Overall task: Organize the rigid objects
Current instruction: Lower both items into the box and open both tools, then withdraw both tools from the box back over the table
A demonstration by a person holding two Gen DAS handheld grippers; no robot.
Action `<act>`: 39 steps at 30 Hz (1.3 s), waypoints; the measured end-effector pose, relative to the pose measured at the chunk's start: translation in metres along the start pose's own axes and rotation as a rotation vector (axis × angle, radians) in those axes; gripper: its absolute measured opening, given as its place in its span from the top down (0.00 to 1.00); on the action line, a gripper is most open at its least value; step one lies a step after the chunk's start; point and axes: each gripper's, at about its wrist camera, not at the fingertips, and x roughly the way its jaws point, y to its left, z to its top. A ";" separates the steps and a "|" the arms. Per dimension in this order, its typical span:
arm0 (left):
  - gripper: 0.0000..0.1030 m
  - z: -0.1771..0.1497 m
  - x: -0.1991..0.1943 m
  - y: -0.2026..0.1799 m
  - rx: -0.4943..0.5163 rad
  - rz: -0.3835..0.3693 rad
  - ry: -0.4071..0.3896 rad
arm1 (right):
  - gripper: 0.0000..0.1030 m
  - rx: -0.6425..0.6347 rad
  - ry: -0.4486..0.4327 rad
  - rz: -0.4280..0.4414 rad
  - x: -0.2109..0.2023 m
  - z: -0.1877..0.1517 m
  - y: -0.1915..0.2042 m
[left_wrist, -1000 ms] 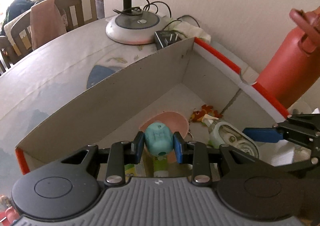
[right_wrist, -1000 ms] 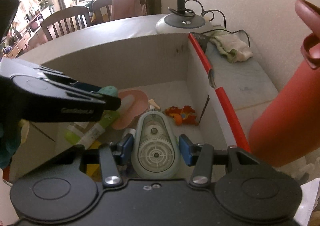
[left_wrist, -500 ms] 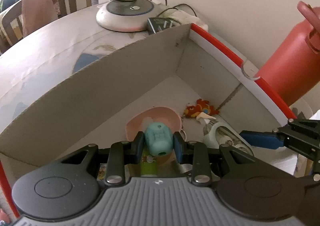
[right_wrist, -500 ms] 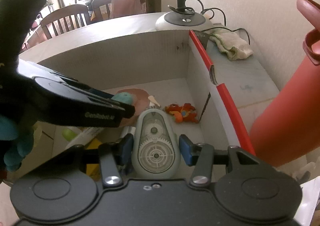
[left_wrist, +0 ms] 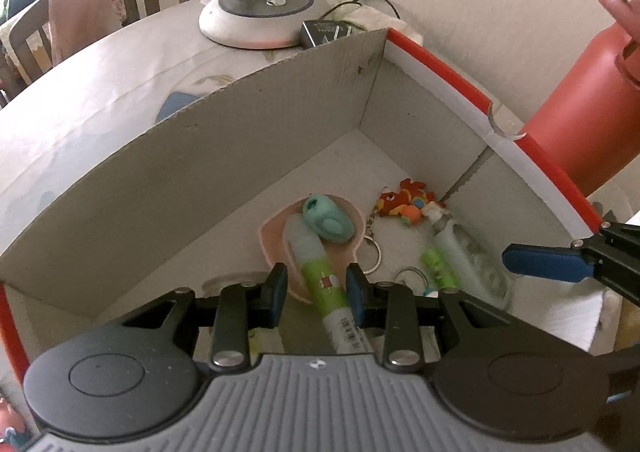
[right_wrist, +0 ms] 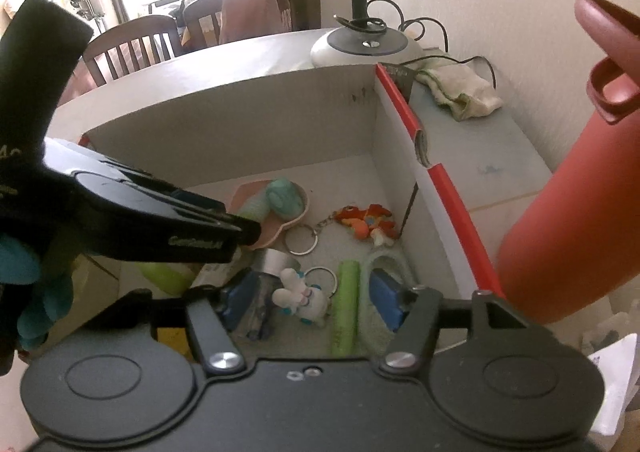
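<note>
A grey cardboard box (left_wrist: 200, 156) with red-edged flaps holds several small items. My left gripper (left_wrist: 316, 292) is open and empty above the box. The teal egg-shaped object (left_wrist: 328, 218) lies on a pink dish (left_wrist: 276, 228) beside a green tube (left_wrist: 320, 272). My right gripper (right_wrist: 312, 298) is open over the box's near right corner. The pale green tape dispenser (left_wrist: 468, 252) lies on the box floor by the right wall; it also shows blurred in the right wrist view (right_wrist: 380, 272). An orange keychain (left_wrist: 404, 200) lies farther back.
A tall red bottle (right_wrist: 580, 212) stands just right of the box. A lamp base (left_wrist: 256, 16), a black adapter (left_wrist: 324, 30) and a cloth (right_wrist: 460, 92) lie behind the box. Chairs (right_wrist: 132, 48) stand beyond the table. A white bunny keychain (right_wrist: 300, 296) and green stick (right_wrist: 346, 304) lie in the box.
Both grippers have opened. The teal object dropped from the left gripper onto the pink dish. The tape dispenser dropped from the right gripper onto the box floor.
</note>
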 end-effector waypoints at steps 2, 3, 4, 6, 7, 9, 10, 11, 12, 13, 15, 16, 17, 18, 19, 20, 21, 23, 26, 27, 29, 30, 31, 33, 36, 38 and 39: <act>0.70 -0.003 -0.005 0.001 -0.003 -0.005 -0.008 | 0.38 0.002 -0.003 -0.002 -0.003 -0.001 0.000; 0.70 -0.004 -0.008 0.002 -0.003 -0.006 -0.013 | 0.38 0.005 -0.004 -0.004 -0.005 -0.001 0.000; 0.70 -0.005 -0.011 0.002 -0.003 -0.007 -0.018 | 0.37 0.008 -0.006 -0.004 -0.007 -0.001 0.000; 0.70 -0.009 -0.018 0.005 -0.010 -0.011 -0.028 | 0.36 0.015 -0.011 -0.007 -0.010 -0.002 0.001; 0.70 -0.009 -0.021 0.006 -0.016 -0.016 -0.033 | 0.36 0.018 -0.013 -0.005 -0.012 -0.003 0.001; 0.70 -0.013 -0.028 0.008 -0.025 -0.025 -0.045 | 0.36 0.021 -0.019 -0.002 -0.016 -0.003 0.003; 0.70 -0.015 -0.033 0.010 -0.028 -0.028 -0.054 | 0.36 0.022 -0.024 0.001 -0.019 -0.004 0.005; 0.70 -0.016 -0.037 0.010 -0.027 -0.030 -0.062 | 0.35 0.022 -0.029 0.004 -0.021 -0.003 0.006; 0.70 -0.018 -0.042 0.011 -0.023 -0.026 -0.072 | 0.35 0.024 -0.035 0.006 -0.023 -0.004 0.008; 0.66 -0.020 -0.046 0.011 -0.021 -0.023 -0.082 | 0.34 0.026 -0.040 0.009 -0.026 -0.004 0.010; 0.48 -0.024 -0.055 0.014 -0.023 -0.026 -0.101 | 0.34 0.031 -0.049 0.016 -0.031 -0.005 0.014; 0.39 -0.027 -0.060 0.015 -0.026 -0.027 -0.115 | 0.33 0.032 -0.054 0.020 -0.034 -0.005 0.016; 0.38 -0.030 -0.067 0.017 -0.027 -0.029 -0.133 | 0.33 0.032 -0.060 0.023 -0.037 -0.005 0.019; 0.38 -0.032 -0.073 0.018 -0.026 -0.035 -0.143 | 0.32 0.033 -0.066 0.028 -0.040 -0.005 0.022; 0.38 -0.034 -0.078 0.020 -0.025 -0.039 -0.148 | 0.32 0.033 -0.072 0.031 -0.043 -0.005 0.024; 0.38 -0.037 -0.083 0.021 -0.023 -0.040 -0.154 | 0.30 0.031 -0.077 0.036 -0.046 -0.005 0.028; 0.38 -0.039 -0.087 0.023 -0.022 -0.043 -0.162 | 0.30 0.030 -0.083 0.038 -0.049 -0.006 0.032; 0.38 -0.045 -0.098 0.026 -0.026 -0.045 -0.176 | 0.27 0.026 -0.095 0.044 -0.055 -0.006 0.040; 0.38 -0.053 -0.112 0.034 -0.035 -0.055 -0.195 | 0.24 0.018 -0.114 0.048 -0.064 -0.007 0.052; 0.38 -0.056 -0.118 0.037 -0.036 -0.054 -0.203 | 0.24 0.016 -0.119 0.051 -0.066 -0.007 0.056; 0.38 -0.063 -0.127 0.042 -0.040 -0.052 -0.213 | 0.20 0.012 -0.133 0.055 -0.072 -0.009 0.065; 0.38 -0.066 -0.131 0.045 -0.042 -0.053 -0.218 | 0.19 0.010 -0.139 0.056 -0.074 -0.010 0.069; 0.37 -0.070 -0.136 0.049 -0.045 -0.055 -0.224 | 0.18 0.006 -0.148 0.056 -0.077 -0.011 0.075; 0.33 -0.077 -0.145 0.057 -0.058 -0.057 -0.230 | 0.15 -0.003 -0.166 0.058 -0.081 -0.013 0.085; 0.29 -0.090 -0.158 0.070 -0.079 -0.065 -0.244 | 0.10 -0.016 -0.199 0.062 -0.087 -0.016 0.101; 0.29 -0.099 -0.166 0.078 -0.093 -0.063 -0.250 | 0.10 -0.011 -0.212 0.073 -0.090 -0.017 0.110; 0.29 -0.102 -0.170 0.082 -0.100 -0.062 -0.254 | 0.09 -0.008 -0.218 0.078 -0.091 -0.018 0.114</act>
